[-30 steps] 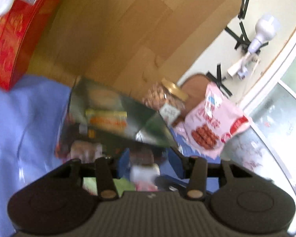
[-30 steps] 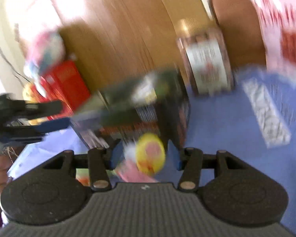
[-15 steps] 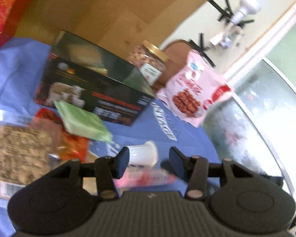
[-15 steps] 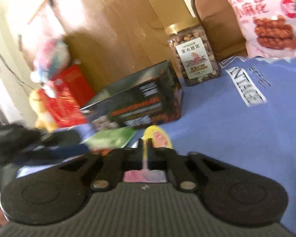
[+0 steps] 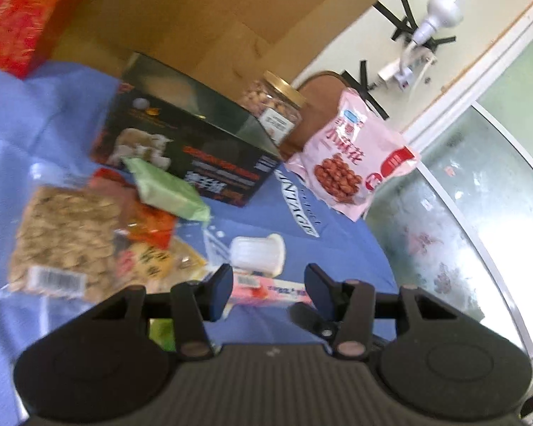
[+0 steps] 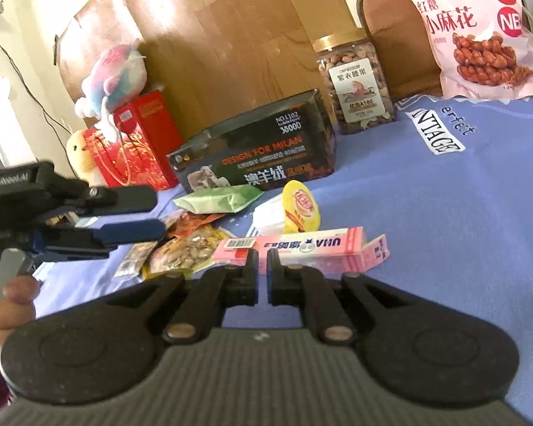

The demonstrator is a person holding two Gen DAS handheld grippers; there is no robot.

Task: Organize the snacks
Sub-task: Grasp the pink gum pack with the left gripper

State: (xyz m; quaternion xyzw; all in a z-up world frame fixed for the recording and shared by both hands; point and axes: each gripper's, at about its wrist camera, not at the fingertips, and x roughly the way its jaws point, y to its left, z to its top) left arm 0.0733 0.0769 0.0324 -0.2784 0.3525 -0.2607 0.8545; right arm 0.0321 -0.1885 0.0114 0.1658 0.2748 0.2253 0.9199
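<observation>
Jaws of right gripper (image 6: 263,259) just opening slightly, empty; pink box (image 6: 302,248) partly hidden.

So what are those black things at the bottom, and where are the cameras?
They are hand-held tongs, one in each of a person's hands; there is no robot. Each picture comes from a camera on one tong, looking along its fingers. The left gripper is open and empty. The right gripper is nearly closed, has just been opening slightly, and holds nothing. On the blue cloth lie snacks: a long pink carton just ahead, a yellow-lidded jelly cup, a green foil packet, a dark printed box and a gold-lidded jar of nuts.
</observation>
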